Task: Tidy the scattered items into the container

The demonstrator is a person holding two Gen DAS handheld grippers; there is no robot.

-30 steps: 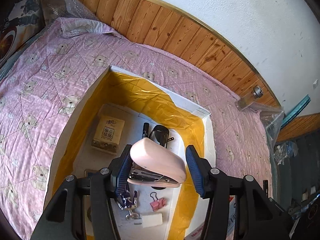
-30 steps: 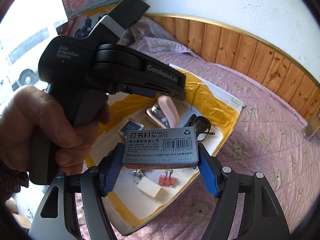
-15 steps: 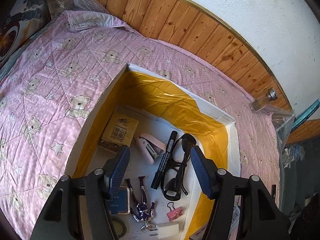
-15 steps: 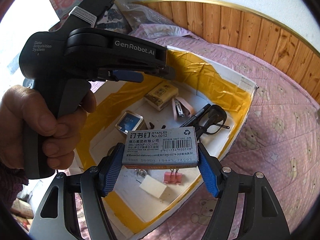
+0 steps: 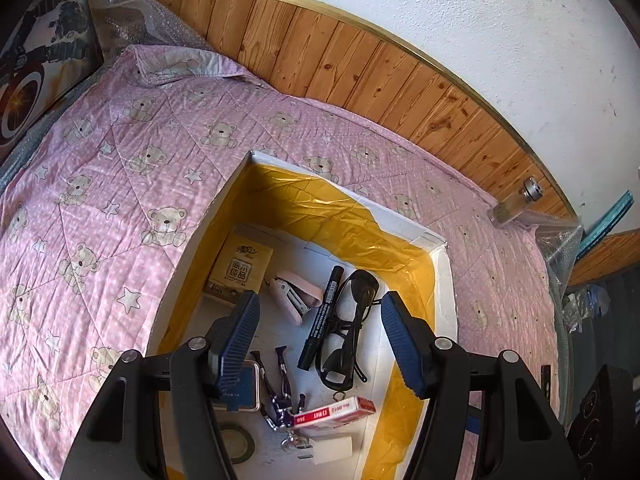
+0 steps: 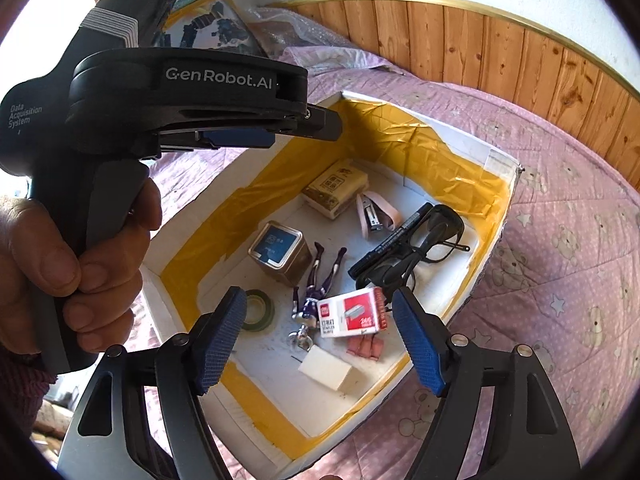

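Over the white box (image 5: 438, 280) lined with yellow tape, in the left wrist view, the left gripper (image 5: 320, 340) hangs with its blue pads spread apart and nothing between them. The box sits on a pink bear-print quilt (image 5: 132, 168). At its far left corner lies a yellow tissue pack (image 5: 242, 266) printed with Chinese characters; beside it a pink stapler (image 5: 296, 294), then a black marker (image 5: 322, 316) and black glasses (image 5: 350, 328) toward the right wall. Near the front edge a red staple box (image 5: 334, 416) lies partly over a purple figurine (image 5: 280, 392), with a white eraser (image 5: 332, 448) and a tape roll (image 5: 236, 442) closer still.

In the right wrist view, the right gripper (image 6: 320, 340) is likewise released and empty above the box's near edge. The staple box (image 6: 352, 314) reads "STAPLES". A square tin (image 6: 278, 250) stands mid-floor; pink binder clips (image 6: 366, 347) peek out below the staple box. A hand (image 6: 60, 276) grips the other handle, marked "GenRobot.AI" and "Data Acquisition System".
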